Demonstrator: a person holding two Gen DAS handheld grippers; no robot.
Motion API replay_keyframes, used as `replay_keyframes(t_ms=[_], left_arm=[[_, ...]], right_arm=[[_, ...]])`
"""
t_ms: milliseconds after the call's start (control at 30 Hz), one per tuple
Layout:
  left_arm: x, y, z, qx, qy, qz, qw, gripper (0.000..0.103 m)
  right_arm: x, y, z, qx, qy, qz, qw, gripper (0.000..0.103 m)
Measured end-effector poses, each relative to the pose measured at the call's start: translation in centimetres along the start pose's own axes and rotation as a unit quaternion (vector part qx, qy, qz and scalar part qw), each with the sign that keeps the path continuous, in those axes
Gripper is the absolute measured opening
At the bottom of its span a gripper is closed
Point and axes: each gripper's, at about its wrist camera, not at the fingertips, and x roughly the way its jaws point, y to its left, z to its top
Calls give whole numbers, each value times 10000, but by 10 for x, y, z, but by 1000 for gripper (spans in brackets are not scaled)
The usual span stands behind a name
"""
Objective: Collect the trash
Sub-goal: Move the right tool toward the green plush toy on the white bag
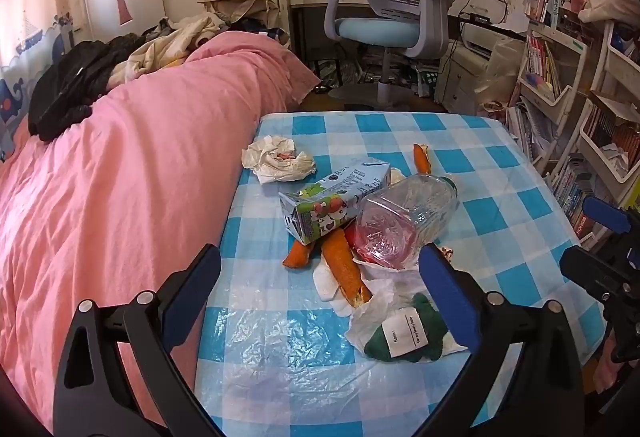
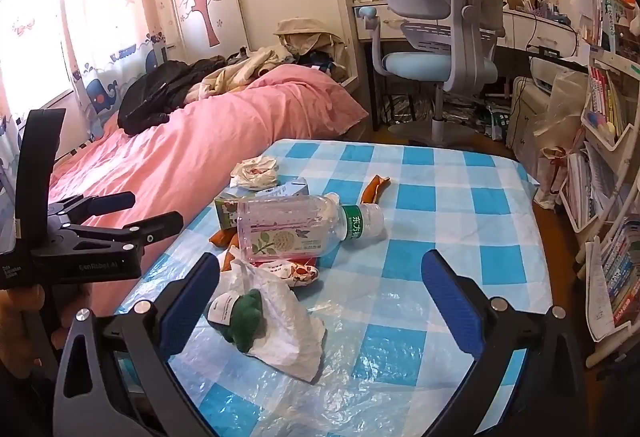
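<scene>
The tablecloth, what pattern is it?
Blue and white checks on the tablecloth, clearest in the right wrist view.

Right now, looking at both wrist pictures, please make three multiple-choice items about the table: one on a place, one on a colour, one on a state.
1. Where does the crumpled tissue lie?
A. On the table's side next to the pink bed
B. Under the desk chair
C. Inside the clear bottle

2. What colour is the label near the neck of the clear bottle?
A. Red
B. Green
C. Yellow

3. How do the jaws of the left gripper and the right gripper stand?
A. Both shut on the juice carton
B. Left shut on the white plastic bag, right open
C. Both wide open, holding nothing

Answers:
1. A: the tissue sits on the checked cloth beside the pink duvet.
2. B: the right wrist view shows a green band.
3. C: the blue pads stand far apart with nothing pressed.
</scene>
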Motion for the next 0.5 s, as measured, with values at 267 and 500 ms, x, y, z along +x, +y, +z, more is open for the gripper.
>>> replay_keyframes(t_ms=[267,500], left_arm=[[0,5,1,-92,28,74,9999,96],[12,45,3,-819,269,353,9956,96]], right_arm=[[1,2,1,-67,-10,-38,10000,97],[-1,1,2,-140,-17,-62,9999,97]])
